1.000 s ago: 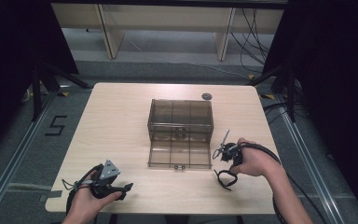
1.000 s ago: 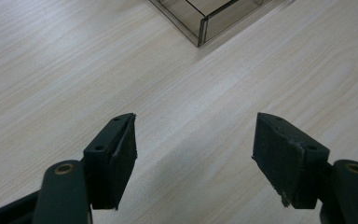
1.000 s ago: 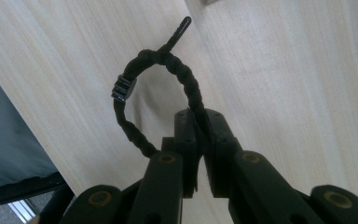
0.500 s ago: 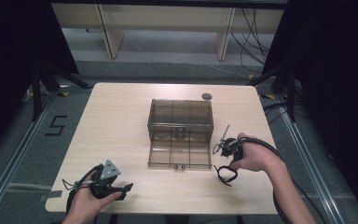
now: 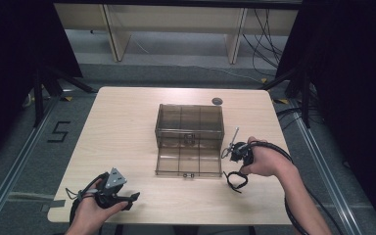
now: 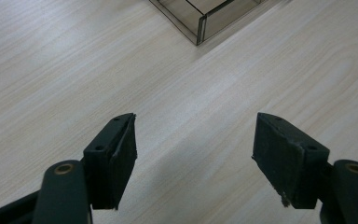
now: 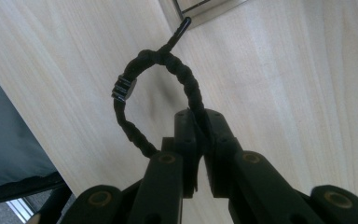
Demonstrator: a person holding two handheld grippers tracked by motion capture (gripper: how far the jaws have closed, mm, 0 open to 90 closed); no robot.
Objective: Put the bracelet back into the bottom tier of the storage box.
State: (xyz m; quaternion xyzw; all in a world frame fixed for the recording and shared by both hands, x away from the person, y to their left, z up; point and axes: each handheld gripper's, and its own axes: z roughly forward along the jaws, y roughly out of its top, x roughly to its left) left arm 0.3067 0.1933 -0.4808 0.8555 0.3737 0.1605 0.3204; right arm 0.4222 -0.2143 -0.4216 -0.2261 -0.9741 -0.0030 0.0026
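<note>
While right hand-held gripper (image 7: 200, 126) pinches black cord loop (image 7: 135, 93) | clear compartment box (image 5: 190, 139) just beside | left hand-held gripper (image 6: 195, 154) spread

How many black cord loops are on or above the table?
1: the black cord loop is pinched in the right gripper, right of the clear box. None seen elsewhere.

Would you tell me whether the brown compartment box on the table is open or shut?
Open: the compartment box has its lid folded flat toward the person, leaving the divided compartments exposed.
</note>
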